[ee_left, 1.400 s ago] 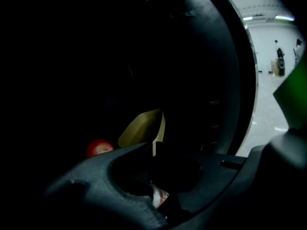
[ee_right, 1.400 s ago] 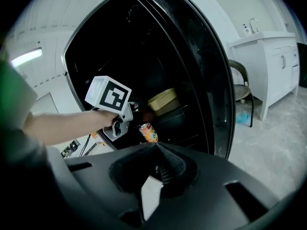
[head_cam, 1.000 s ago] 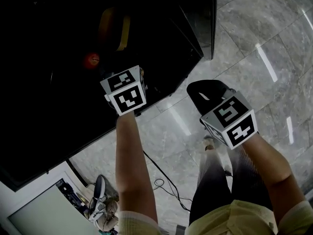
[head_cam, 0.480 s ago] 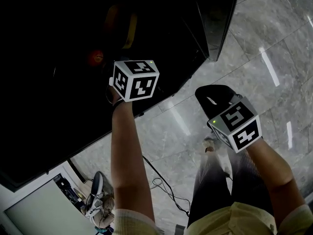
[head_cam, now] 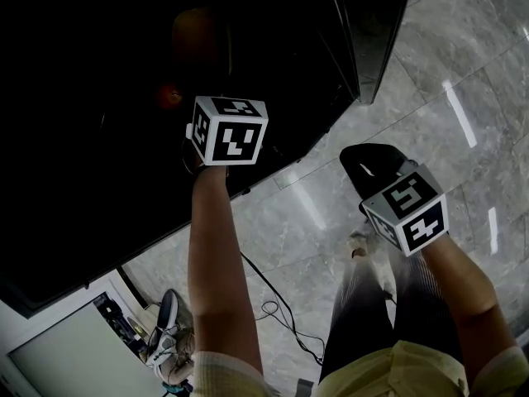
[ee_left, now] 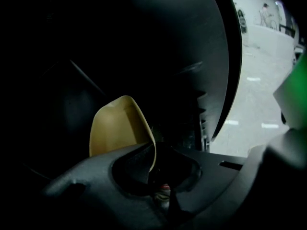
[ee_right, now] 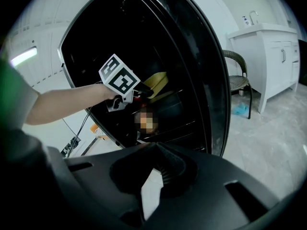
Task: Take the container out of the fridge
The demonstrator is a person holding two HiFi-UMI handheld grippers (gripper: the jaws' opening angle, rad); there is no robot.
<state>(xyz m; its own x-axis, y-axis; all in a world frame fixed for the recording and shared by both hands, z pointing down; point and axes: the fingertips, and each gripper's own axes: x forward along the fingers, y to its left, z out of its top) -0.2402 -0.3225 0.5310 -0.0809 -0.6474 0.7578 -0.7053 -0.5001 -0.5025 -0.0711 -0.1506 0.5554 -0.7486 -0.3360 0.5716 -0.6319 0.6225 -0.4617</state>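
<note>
Left claw (ee_left: pixel 155 169), now deeper in the dark open fridge (head_cam: pixel 99 73), is closing on the rim of the tan plastic container (ee_left: pixel 117 128) at its eleven o'clock, still inside, so pulling out looks next; right claw (ee_right: pixel 156 146) hangs pinched together, empty.

A glossy black finish is shown by the fridge (head_cam: pixel 372 23) door at one o'clock. Polished, grey-veined stone is seen on the floor (head_cam: pixel 471 139) at three o'clock. The container (ee_left: pixel 117 128) is seen as smooth, matt yellowish plastic.
</note>
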